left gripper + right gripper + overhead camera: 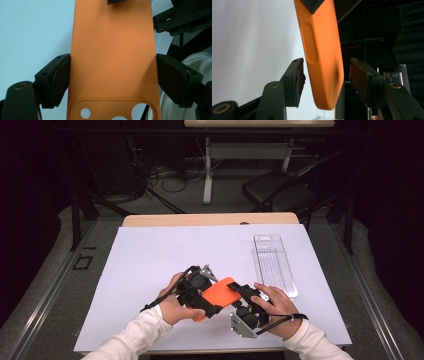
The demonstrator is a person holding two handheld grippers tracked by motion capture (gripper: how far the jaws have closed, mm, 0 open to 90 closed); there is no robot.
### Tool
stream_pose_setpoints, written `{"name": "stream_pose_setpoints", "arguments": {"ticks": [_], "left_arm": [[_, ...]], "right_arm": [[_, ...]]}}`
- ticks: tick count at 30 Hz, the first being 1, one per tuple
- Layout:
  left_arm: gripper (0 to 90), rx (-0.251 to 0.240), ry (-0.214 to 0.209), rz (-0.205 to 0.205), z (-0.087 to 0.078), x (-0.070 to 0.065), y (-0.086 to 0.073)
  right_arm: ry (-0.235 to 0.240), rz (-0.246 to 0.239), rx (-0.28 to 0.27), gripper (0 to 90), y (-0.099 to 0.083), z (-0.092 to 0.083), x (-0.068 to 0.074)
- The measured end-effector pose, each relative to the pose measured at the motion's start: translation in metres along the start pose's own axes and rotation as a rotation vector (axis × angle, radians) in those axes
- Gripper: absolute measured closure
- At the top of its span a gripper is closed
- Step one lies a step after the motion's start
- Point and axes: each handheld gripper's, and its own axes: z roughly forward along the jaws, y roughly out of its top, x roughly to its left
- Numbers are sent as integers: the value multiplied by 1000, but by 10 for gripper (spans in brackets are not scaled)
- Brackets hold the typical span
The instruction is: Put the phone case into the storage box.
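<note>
A clear plastic tray [275, 265] lies by the table's right edge. The left gripper [112, 75] clamps a smooth orange phone case [112, 55]; the right gripper [325, 77] straddles its end, jaws apart.

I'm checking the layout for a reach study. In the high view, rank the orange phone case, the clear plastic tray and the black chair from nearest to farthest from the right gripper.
1. Orange phone case: its end sits between the jaws of the right gripper.
2. Clear plastic tray: on the table, just beyond the right hand.
3. Black chair: on the floor past the table's far edge.

Orange phone case [112, 62], camera cutout end cut off by bottom edge.
</note>
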Motion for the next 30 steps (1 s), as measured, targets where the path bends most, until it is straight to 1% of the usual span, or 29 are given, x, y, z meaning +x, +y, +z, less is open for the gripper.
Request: {"name": "stream_pose_setpoints", "arguments": {"ticks": [1,2,4,5,6,8,9,10,11,12,17,29,30], "left_arm": [[164,1,-3,0,0,0,0],[164,1,-4,3,0,0,1],[164,3,-7,4,1,-1,1],[164,2,-8,4,1,-2,1],[164,2,-9,6,1,-2,1],[164,4,-11,10,1,-3,2],[164,3,-12,9,1,-4,2],[164,3,-13,11,1,-4,3],[164,5,-15,12,1,-4,3],[164,7,-14,14,1,-5,3],[164,3,-22,8,1,-6,4],[164,2,-30,5,0,-5,6],[164,2,-29,6,0,-5,6]], "right_arm": [[1,5,5,451,0,0,1],[2,0,3,453,1,1,1],[4,0,-8,466,1,2,3],[3,-4,5,478,1,2,3],[5,-17,6,485,1,2,3],[4,-15,10,498,1,2,4],[0,-18,4,506,1,3,4],[-6,-31,7,519,1,3,4],[-6,-31,7,519,1,3,4],[-10,-47,11,531,1,2,3],[-17,-63,13,552,1,3,4],[-49,-77,14,580,1,6,5],[-66,-78,10,573,1,6,5]]}}
